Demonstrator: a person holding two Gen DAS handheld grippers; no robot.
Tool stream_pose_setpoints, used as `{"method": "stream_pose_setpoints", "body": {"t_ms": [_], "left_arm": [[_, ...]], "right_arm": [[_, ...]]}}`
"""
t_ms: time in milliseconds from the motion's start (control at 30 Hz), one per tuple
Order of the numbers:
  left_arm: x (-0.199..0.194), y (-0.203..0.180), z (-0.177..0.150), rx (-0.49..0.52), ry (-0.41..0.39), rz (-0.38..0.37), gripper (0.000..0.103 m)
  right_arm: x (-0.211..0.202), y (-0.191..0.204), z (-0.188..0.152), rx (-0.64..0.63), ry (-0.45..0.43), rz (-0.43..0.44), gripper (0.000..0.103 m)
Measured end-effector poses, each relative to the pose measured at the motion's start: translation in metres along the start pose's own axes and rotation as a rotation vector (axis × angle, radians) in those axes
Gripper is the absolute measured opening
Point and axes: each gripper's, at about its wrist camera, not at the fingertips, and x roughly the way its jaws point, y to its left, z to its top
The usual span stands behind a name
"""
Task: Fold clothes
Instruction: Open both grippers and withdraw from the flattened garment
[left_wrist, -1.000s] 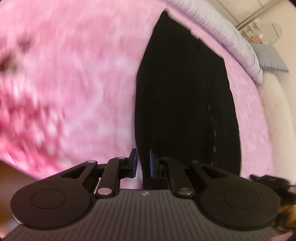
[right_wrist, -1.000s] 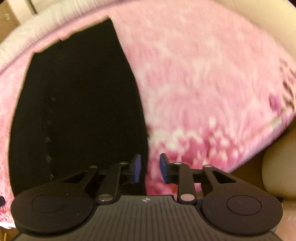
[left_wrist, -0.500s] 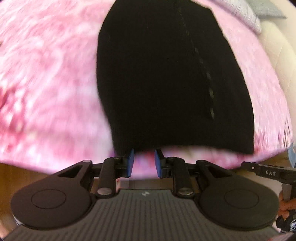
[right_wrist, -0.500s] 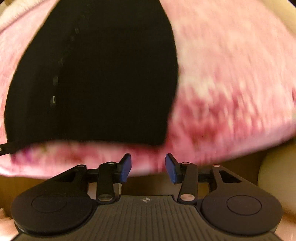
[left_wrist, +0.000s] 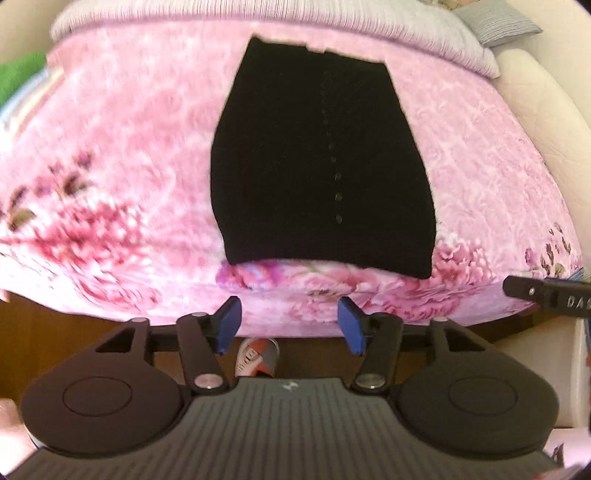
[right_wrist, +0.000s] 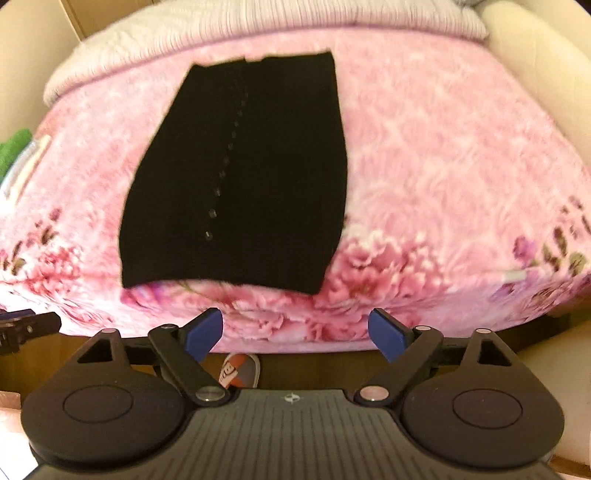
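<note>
A black knit garment (left_wrist: 317, 162) (right_wrist: 240, 177) with a row of small buttons lies flat as a long folded panel on the pink flowered blanket (left_wrist: 118, 177) (right_wrist: 436, 166). Its near hem rests close to the bed's front edge. My left gripper (left_wrist: 290, 325) hovers back from the bed, below that hem, its jaws opening with nothing between the blue pads. My right gripper (right_wrist: 295, 332) also hangs off the bed's front edge, jaws opening wide and empty. Each gripper's tip shows at the edge of the other's view.
A white ribbed cover (left_wrist: 369, 26) lies across the far end of the bed, with a grey pillow (left_wrist: 495, 22) beyond. Green and striped folded cloth (left_wrist: 22, 81) sits at the left edge. A cream padded bed side (left_wrist: 546, 110) runs along the right. A slipper (left_wrist: 256, 356) lies on the wooden floor below.
Both grippers have pulled back and up from the garment's near hem, off the bed's edge. Their jaws have spread from nearly shut to open. The garment stays flat on the blanket.
</note>
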Motion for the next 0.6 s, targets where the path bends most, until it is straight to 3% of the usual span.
{"method": "stream_pose_setpoints", "body": {"t_ms": [333,600], "left_arm": [[-0.055,-0.034,-0.024,0.020,-0.075,0.069,0.063],[-0.077,-0.050,-0.021,0.054,-0.124,0.098,0.065]], "right_arm": [[-0.040,0.000,-0.024,-0.041,-0.004,0.020,0.088],[-0.063,-0.009,-0.026,-0.045,-0.040,0.020,0.088]]}}
